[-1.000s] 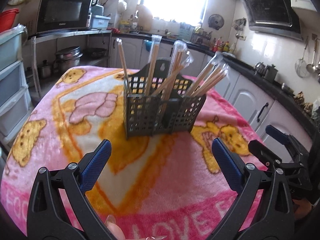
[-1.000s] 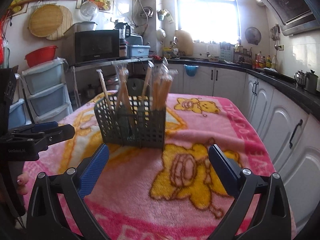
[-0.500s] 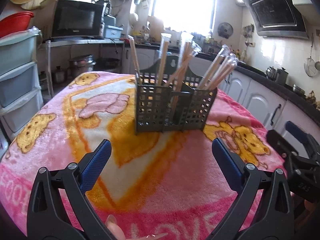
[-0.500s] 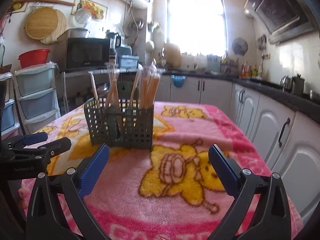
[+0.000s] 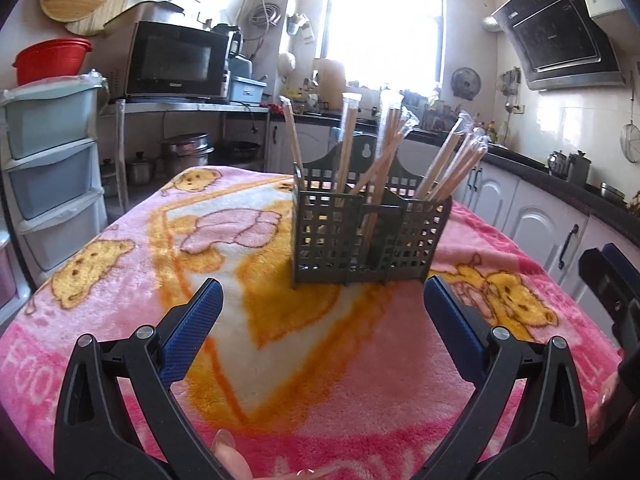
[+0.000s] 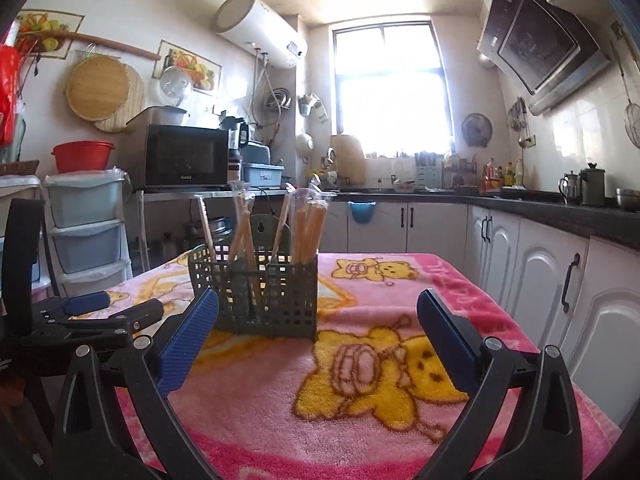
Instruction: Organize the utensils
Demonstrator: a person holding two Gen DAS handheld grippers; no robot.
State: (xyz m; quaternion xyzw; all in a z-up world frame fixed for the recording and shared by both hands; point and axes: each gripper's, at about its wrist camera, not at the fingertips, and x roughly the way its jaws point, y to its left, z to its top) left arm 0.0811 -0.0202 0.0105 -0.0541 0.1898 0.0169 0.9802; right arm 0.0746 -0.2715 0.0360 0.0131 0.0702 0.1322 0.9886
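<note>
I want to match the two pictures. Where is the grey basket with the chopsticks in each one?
Left wrist view: the grey basket stands just right of centre, beyond the open left gripper.
Right wrist view: it stands left of centre, behind the right gripper's left finger.
Shared landmark: the black microwave, upper left in both.

Left gripper [image 5: 322, 306], right gripper [image 6: 318, 318]: black plastic clamp frames, silver pivot screws, blue ribbed finger pads [image 5: 192, 326].
</note>
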